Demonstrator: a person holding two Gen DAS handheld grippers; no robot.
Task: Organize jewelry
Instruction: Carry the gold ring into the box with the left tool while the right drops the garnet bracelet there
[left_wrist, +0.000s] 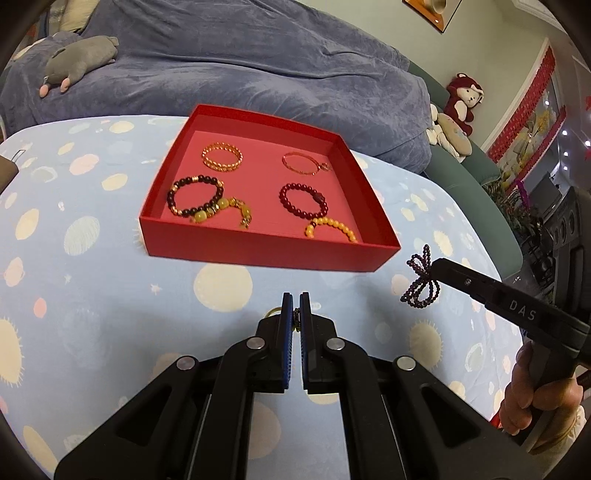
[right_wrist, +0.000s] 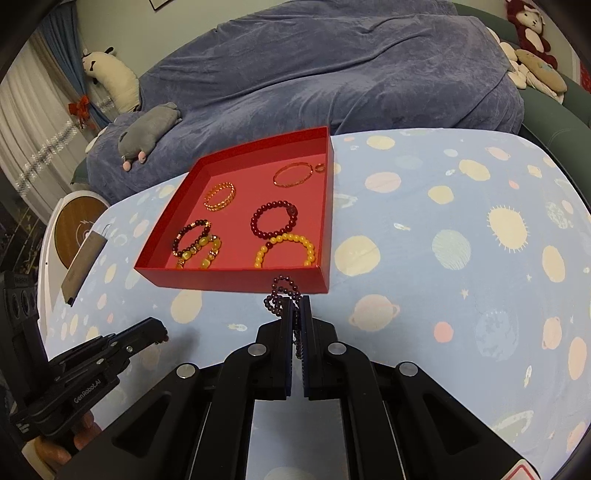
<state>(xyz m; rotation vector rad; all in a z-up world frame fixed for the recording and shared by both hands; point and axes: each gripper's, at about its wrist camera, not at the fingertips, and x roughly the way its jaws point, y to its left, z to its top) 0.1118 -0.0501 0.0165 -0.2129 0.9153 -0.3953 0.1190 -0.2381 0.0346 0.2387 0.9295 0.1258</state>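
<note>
A red tray (left_wrist: 258, 254) on the spotted blue cloth holds several bracelets: a gold bead one (left_wrist: 221, 157), a thin rose-gold bangle (left_wrist: 303, 164), a black bead one (left_wrist: 195, 195), a dark red one (left_wrist: 303, 201) and a yellow bead one (left_wrist: 330, 229). My left gripper (left_wrist: 295, 299) hovers in front of the tray's near wall. It is shut on a small gold piece (left_wrist: 271, 313) that its fingers mostly hide. My right gripper (right_wrist: 295, 302) is shut on a looped dark purple bead bracelet (right_wrist: 282, 293), which dangles just before the tray's near right corner (right_wrist: 321, 280).
A bed under a blue-grey blanket (left_wrist: 240, 62) lies behind the table, with a grey plush toy (left_wrist: 77, 61) on it. A grey card-like object (right_wrist: 83, 266) lies near the table's left edge. A hand (left_wrist: 535, 398) grips the right tool's handle.
</note>
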